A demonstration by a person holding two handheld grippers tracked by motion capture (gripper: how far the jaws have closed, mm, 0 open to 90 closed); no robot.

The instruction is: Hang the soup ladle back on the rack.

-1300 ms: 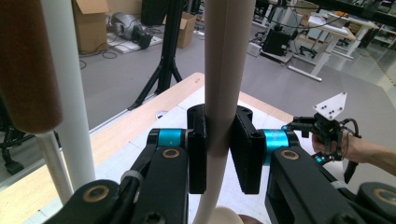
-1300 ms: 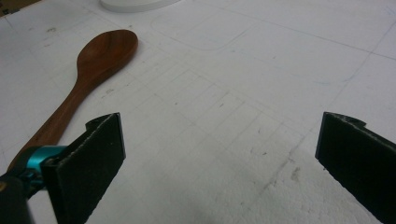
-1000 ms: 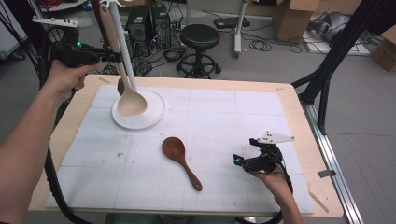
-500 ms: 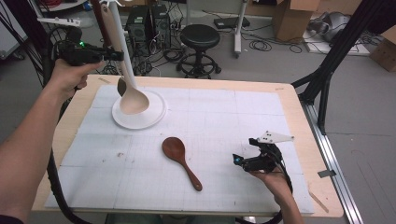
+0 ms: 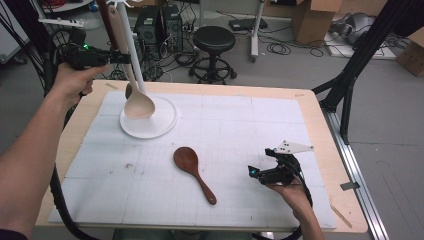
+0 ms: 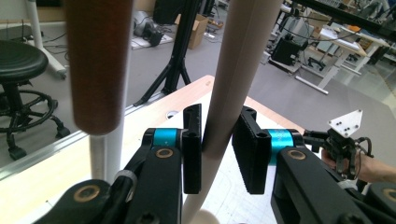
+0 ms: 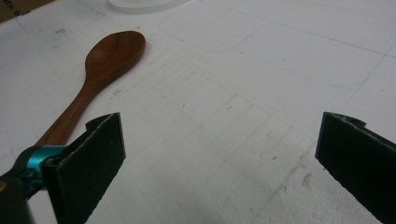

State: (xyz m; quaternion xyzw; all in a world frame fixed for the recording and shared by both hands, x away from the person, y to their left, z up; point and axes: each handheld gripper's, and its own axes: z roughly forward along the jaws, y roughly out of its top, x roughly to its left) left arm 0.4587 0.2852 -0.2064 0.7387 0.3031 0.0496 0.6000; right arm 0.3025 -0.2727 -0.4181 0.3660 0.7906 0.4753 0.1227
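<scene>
The left tool (image 5: 125,58), jaws just easing apart, has the pale spoon's (image 5: 134,85) handle between its pads, one touching, bowl over the white plate (image 5: 165,122) far left on the table; the right tool (image 5: 260,172) stands wide apart beside the brown spoon (image 5: 192,170)

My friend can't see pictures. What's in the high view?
The left gripper holds a pale spoon upright, its bowl on a white plate. A dark wooden spoon lies mid-table, near the right gripper.

On the counter (image 5: 320,150) the plate (image 5: 159,125) sits far left, a spoon (image 5: 137,102) standing in it — another spoon (image 5: 192,170) lies nearer, mid-counter, left of the right gripper (image 5: 257,172).
</scene>
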